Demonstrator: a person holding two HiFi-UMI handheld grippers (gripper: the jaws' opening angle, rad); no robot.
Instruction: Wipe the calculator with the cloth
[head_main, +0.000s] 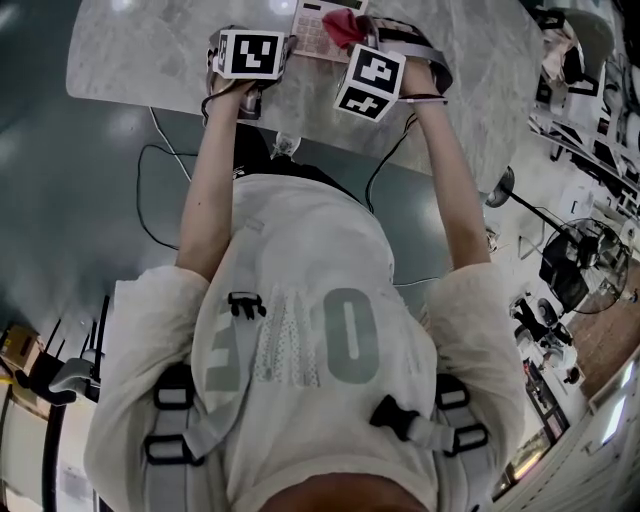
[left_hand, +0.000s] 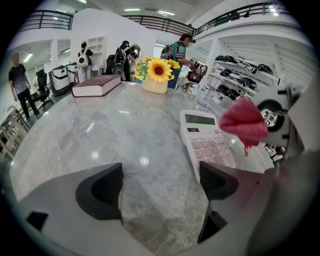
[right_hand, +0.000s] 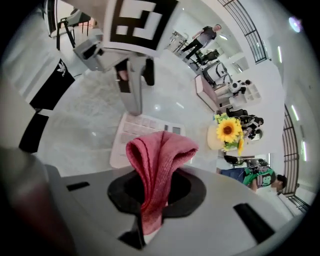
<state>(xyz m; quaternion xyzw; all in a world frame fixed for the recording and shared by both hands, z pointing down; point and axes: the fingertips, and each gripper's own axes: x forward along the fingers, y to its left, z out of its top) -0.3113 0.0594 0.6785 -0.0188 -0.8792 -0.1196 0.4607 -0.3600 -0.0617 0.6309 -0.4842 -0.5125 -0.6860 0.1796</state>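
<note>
A pale pink calculator (left_hand: 205, 141) lies flat on the marble table (left_hand: 115, 130), display end away from me. My left gripper (left_hand: 159, 186) is open just left of the calculator's near end, with only bare marble between its dark pads (left_hand: 100, 191). My right gripper (right_hand: 155, 187) is shut on a folded red cloth (right_hand: 159, 155), which it holds up above the calculator (right_hand: 142, 131). In the head view both grippers, the left (head_main: 250, 55) and the right (head_main: 370, 78), are at the table's near edge, with the cloth (head_main: 345, 25) over the calculator (head_main: 315, 32).
A dark red book (left_hand: 96, 85) and a sunflower pot (left_hand: 156, 76) stand at the table's far side. Cables (head_main: 165, 170) hang below the near edge. People stand in the room beyond the table.
</note>
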